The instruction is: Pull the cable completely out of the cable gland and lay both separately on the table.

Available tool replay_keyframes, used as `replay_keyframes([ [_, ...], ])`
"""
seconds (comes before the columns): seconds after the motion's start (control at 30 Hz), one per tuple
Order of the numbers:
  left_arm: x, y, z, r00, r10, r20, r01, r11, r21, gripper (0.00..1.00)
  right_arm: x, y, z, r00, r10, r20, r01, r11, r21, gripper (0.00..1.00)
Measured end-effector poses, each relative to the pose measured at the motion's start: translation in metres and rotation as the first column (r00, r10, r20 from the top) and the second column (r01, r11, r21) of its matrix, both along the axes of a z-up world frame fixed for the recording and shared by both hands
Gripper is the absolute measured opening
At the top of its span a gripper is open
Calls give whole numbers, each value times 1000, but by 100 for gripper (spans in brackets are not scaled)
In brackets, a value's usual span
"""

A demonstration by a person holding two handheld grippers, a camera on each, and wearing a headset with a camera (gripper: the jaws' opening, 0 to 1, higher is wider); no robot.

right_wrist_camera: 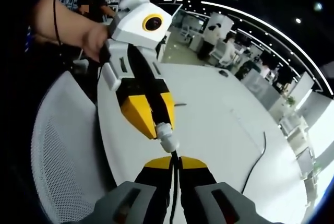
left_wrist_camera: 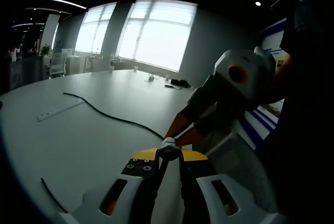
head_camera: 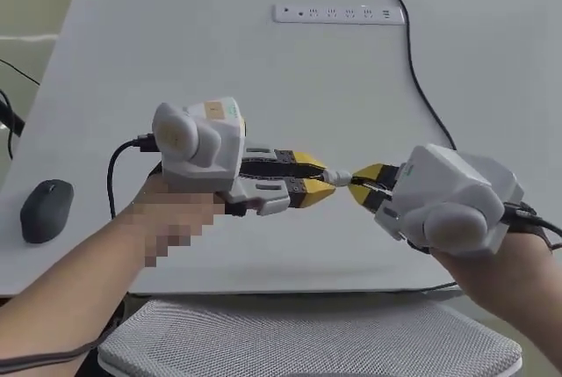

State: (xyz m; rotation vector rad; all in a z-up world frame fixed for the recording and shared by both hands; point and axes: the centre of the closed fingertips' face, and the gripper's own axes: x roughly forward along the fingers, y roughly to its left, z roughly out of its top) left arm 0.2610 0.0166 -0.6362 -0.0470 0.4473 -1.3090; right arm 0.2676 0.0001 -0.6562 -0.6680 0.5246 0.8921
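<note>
Above the white bench (head_camera: 263,69), the left gripper (head_camera: 318,185) and the right gripper (head_camera: 363,185) meet tip to tip. The left fingers are closed on the white cable gland (head_camera: 339,178) — held off the bench. The right fingers are pinched together on the thin black cable (right_wrist_camera: 175,162) just beside the gland.

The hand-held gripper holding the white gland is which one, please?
The left hand-held gripper: the gland sits at its tips; the right hand-held gripper pinches the cable.
</note>
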Motion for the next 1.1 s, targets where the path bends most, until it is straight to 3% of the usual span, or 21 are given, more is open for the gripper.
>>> replay_keyframes([
  [0.3, 2, 2, 0, 1000, 12, -2, -13, 1000, -3, 15, 7, -18, -7, 996, -87, -24, 87, 996, 21, 0],
  [0.73, 2, 0, 3, 1000, 24, -7, -24, 1000, -13, 15, 12, -48, -34, 964, -247, -95, 254, 965, 66, 0],
  [0.87, 1, 1, 3, 1000, 22, -2, -23, 1000, -12, 15, 13, -60, -44, 943, -308, -123, 319, 944, 84, 0],
  [1.1, 1, 1, 3, 1000, 27, 6, -26, 1000, -12, 15, 13, -72, -59, 888, -409, -209, 440, 888, 132, 0],
])
